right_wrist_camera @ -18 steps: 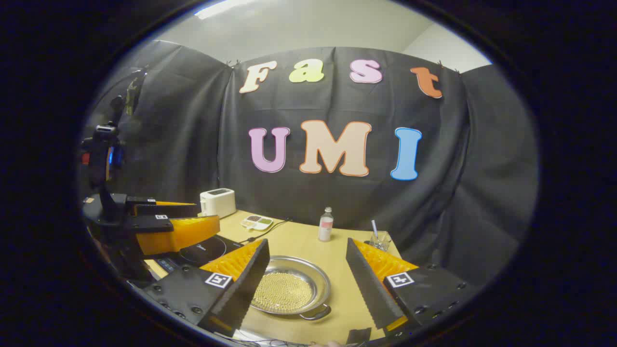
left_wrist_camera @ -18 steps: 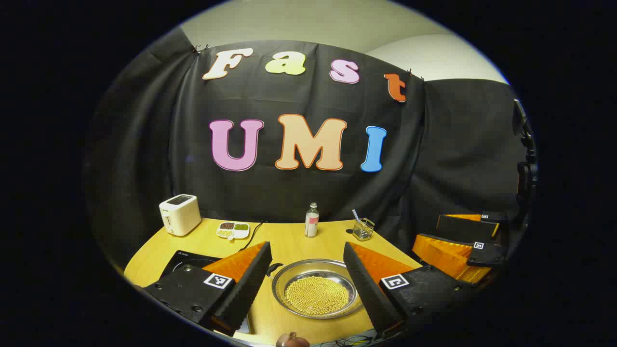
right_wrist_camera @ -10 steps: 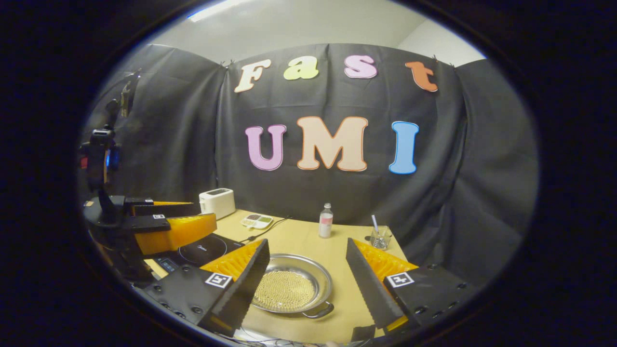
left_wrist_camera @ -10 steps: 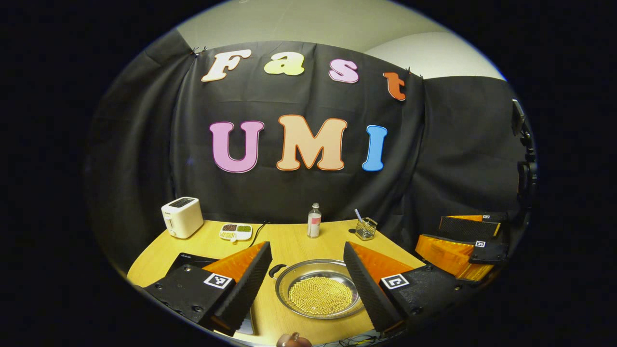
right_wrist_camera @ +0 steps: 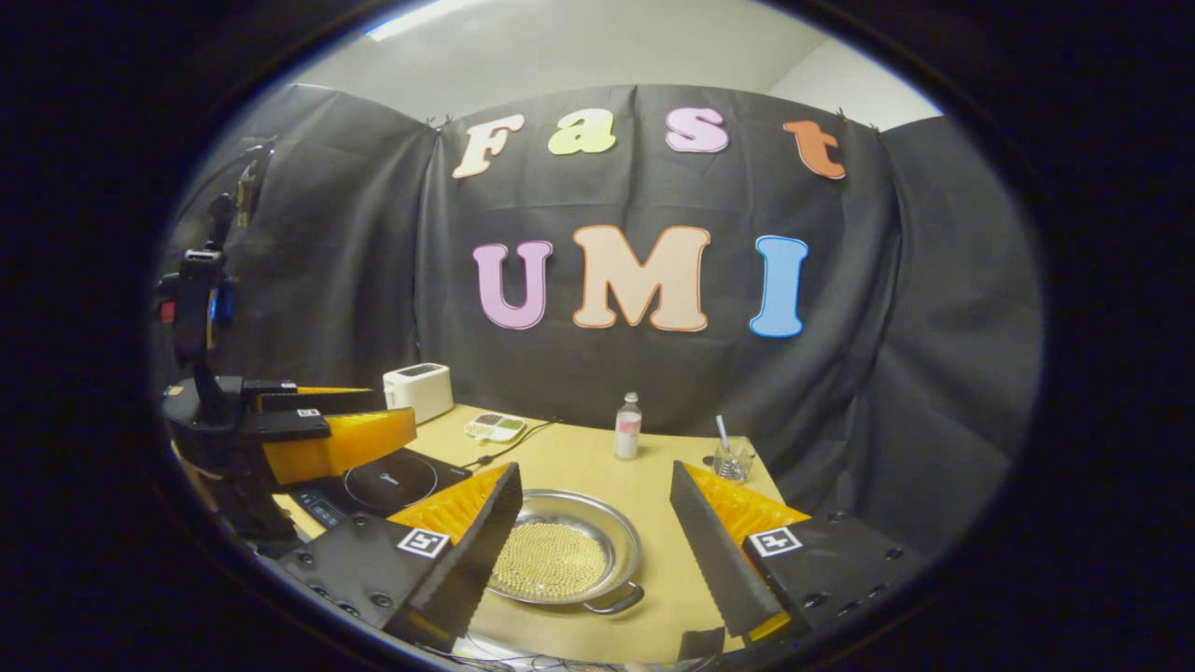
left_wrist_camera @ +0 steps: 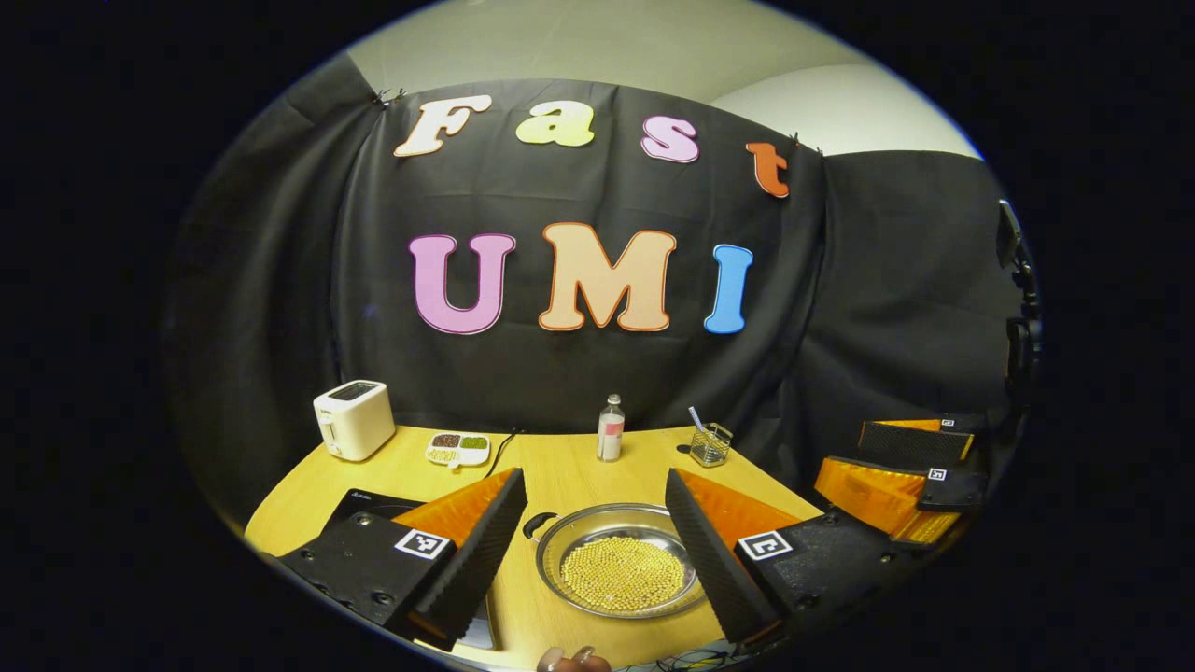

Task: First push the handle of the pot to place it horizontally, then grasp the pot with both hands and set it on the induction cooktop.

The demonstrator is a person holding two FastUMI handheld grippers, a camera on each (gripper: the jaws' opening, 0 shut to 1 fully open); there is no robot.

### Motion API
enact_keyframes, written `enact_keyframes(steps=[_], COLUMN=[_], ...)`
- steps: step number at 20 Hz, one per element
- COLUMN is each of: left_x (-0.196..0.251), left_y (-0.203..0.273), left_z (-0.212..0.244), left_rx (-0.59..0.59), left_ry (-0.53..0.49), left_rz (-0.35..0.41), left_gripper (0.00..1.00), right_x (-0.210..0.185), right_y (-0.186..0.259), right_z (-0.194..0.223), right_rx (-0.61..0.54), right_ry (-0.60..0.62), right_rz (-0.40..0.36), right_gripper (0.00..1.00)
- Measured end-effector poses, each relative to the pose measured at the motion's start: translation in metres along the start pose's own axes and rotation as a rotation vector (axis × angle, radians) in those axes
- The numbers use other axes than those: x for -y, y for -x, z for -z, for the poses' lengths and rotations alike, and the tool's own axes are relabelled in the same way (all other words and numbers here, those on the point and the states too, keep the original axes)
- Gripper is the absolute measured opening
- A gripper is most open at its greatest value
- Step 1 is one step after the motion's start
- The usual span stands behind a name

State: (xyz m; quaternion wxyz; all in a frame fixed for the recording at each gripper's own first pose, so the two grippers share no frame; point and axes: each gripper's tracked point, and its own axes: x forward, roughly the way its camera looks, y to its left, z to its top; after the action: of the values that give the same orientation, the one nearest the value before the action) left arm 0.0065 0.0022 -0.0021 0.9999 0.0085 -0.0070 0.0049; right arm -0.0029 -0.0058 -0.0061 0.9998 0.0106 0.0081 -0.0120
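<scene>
Left gripper view: we see the pot (left_wrist_camera: 621, 571), shallow steel, full of yellow beads, on the surface (left_wrist_camera: 560, 467) beside the induction cooktop (right_wrist_camera: 387, 483); left gripper (left_wrist_camera: 590, 551) fingers apart; right gripper (right_wrist_camera: 596, 546) fingers apart.

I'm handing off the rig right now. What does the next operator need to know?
Left gripper: open, above the table, holding nothing.
Right gripper: open, also empty.
Pot: on the table, filled with small yellow beads, beside the induction cooktop, not on it. One handle points toward the near edge.
Done: nothing visible.
Left: push the handle horizontal, grasp with both grippers, set on cooktop.
</scene>
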Motion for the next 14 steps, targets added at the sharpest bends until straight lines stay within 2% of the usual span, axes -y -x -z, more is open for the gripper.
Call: enact_keyframes(steps=[4,5,6,13,14], left_x=[0.0008,0.0009,0.0013,0.0023,0.0023], left_y=[-0.0008,-0.0014,-0.0015,-0.0014,-0.0010], left_z=[-0.0002,-0.0005,0.0000,0.0010,0.0015], left_rx=[0.005,0.006,0.005,0.002,0.000], left_ry=[-0.006,-0.005,-0.004,0.006,0.007], left_rz=[0.008,0.008,0.009,0.006,0.005], left_gripper=[0.96,0.96,0.96,0.96,0.96], right_x=[0.0015,0.0012,0.0020,0.0017,0.0037], right_y=[0.0013,0.0016,0.0010,0.0044,0.0039], right_z=[-0.0012,-0.0022,-0.0025,-0.0005,0.0003], right_rx=[0.005,0.008,0.009,-0.004,0.000], right_ry=[-0.006,-0.004,-0.004,-0.017,-0.020], right_rz=[0.006,0.005,0.006,0.003,0.009], right_gripper=[0.99,0.90,0.87,0.87,0.78])
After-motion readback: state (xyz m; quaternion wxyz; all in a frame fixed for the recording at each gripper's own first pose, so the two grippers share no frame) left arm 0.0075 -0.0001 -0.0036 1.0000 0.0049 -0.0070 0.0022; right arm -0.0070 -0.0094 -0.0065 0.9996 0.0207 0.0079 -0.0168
